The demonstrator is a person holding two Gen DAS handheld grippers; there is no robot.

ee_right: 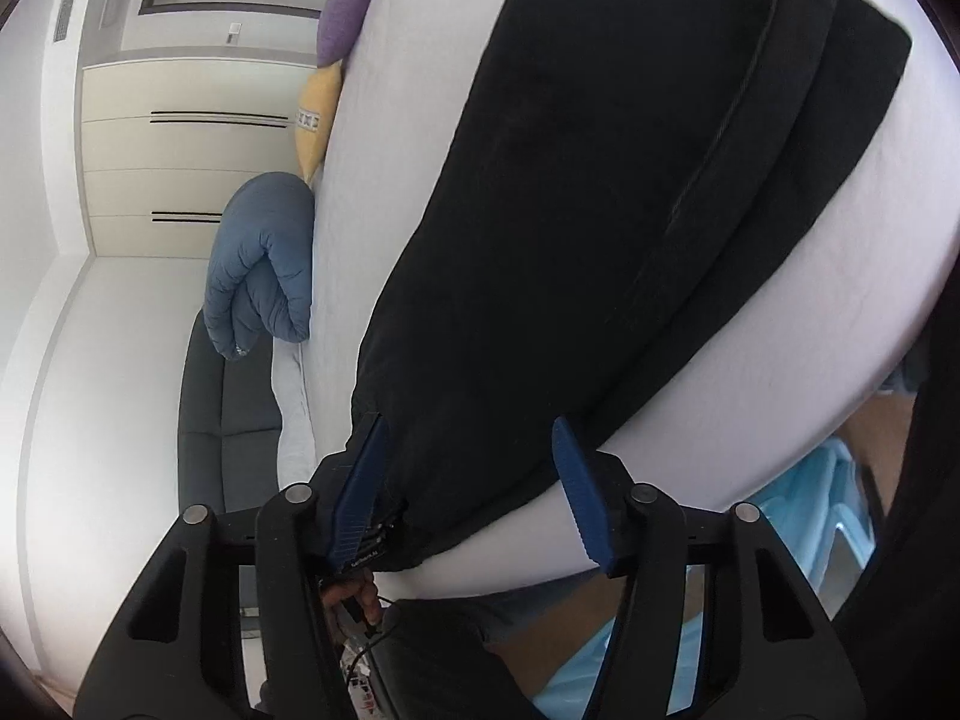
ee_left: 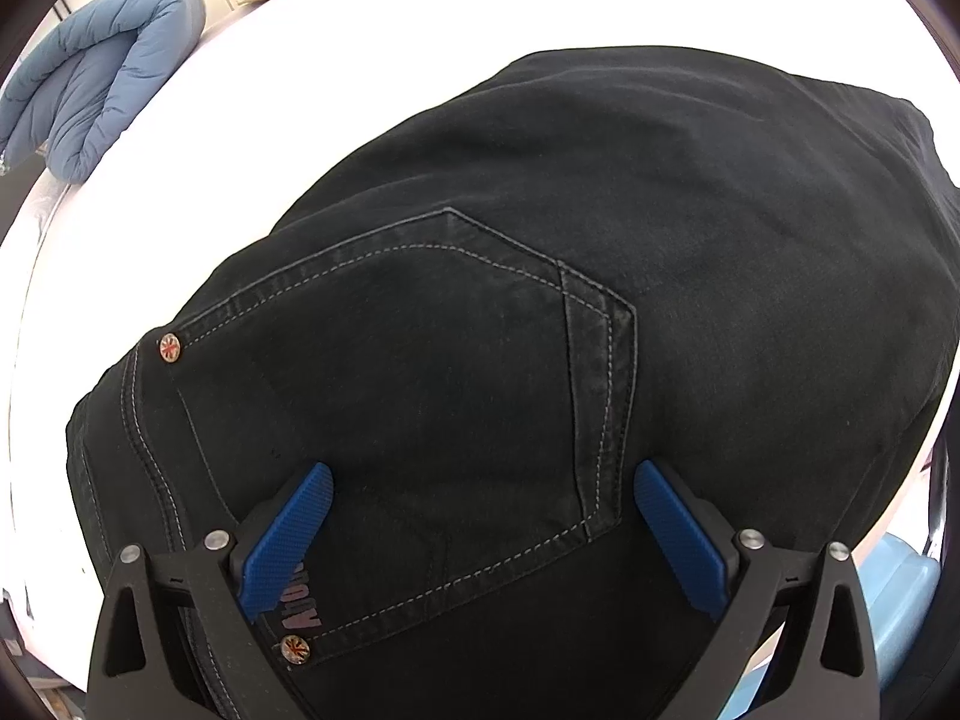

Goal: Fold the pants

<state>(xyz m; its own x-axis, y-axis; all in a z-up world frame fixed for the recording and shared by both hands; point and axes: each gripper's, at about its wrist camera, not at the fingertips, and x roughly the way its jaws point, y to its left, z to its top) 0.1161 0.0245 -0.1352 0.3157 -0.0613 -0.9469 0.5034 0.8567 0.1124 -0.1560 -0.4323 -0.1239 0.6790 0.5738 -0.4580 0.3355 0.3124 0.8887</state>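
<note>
Black jeans (ee_left: 540, 300) lie on a white bed (ee_left: 300, 90), back pocket with white stitching and copper rivets facing up. My left gripper (ee_left: 483, 480) is open, its blue pads wide apart just above the pocket near the waistband. In the right wrist view the jeans (ee_right: 570, 210) stretch away across the bed (ee_right: 810, 330), legs laid together. My right gripper (ee_right: 471, 444) is open over the near end of the jeans at the bed's edge, one blue pad on each side of the cloth, not closed on it.
A rolled blue quilt (ee_left: 102, 72) lies at the bed's far left; it also shows in the right wrist view (ee_right: 264, 264). Yellow (ee_right: 318, 120) and purple (ee_right: 348, 6) pillows sit beyond it. A dark sofa (ee_right: 228, 408) and cream wardrobe (ee_right: 180, 156) stand behind. A light blue bin (ee_right: 840, 510) is below the bed edge.
</note>
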